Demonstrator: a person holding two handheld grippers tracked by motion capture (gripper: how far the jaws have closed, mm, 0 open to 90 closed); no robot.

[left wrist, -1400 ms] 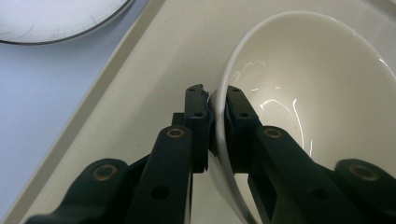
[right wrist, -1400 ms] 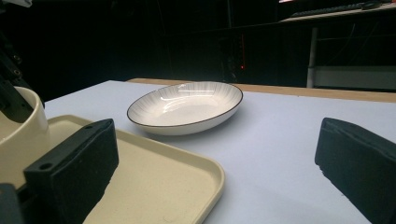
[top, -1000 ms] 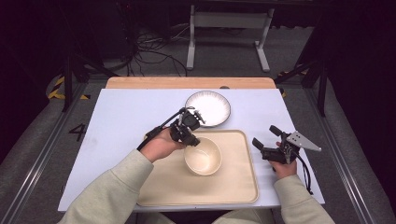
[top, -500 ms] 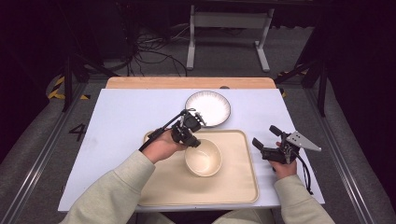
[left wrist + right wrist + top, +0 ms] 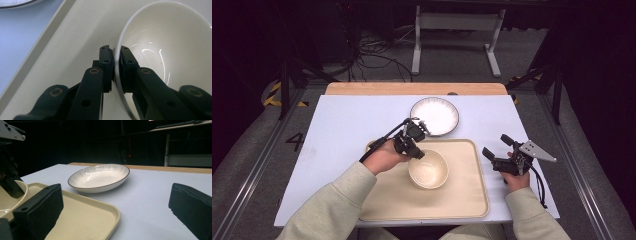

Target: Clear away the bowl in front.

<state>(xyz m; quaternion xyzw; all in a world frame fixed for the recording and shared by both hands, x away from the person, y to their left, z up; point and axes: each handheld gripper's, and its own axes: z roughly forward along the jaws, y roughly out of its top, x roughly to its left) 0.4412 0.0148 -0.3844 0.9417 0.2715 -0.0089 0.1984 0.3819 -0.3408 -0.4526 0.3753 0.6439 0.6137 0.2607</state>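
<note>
The cream bowl (image 5: 428, 169) sat upright on the beige tray (image 5: 462, 200), in the tray's middle and a little toward its far edge. The left gripper (image 5: 414, 150) came at it from the far-left side and had its jaws clamped on the bowl's rim; in the left gripper view one pad (image 5: 106, 67) pressed the outer wall and the other (image 5: 127, 67) lay inside the bowl (image 5: 162, 50), with the thin white rim pinched between them. The bowl's inside looked bare and glossy.

The tray lay on the near half of a pale blue table (image 5: 337, 125), its long side running left to right. Just beyond the tray's far edge, touching or nearly so, a white plate (image 5: 434, 116) with a dark rim and fine ribbing rested on the table.

The right gripper (image 5: 498, 149) hung off the tray's right edge, above the bare table, well apart from the bowl. Its jaws stood wide apart with nothing between them; in the right gripper view they framed the plate (image 5: 98, 177) and the tray's corner (image 5: 110, 212).
</note>
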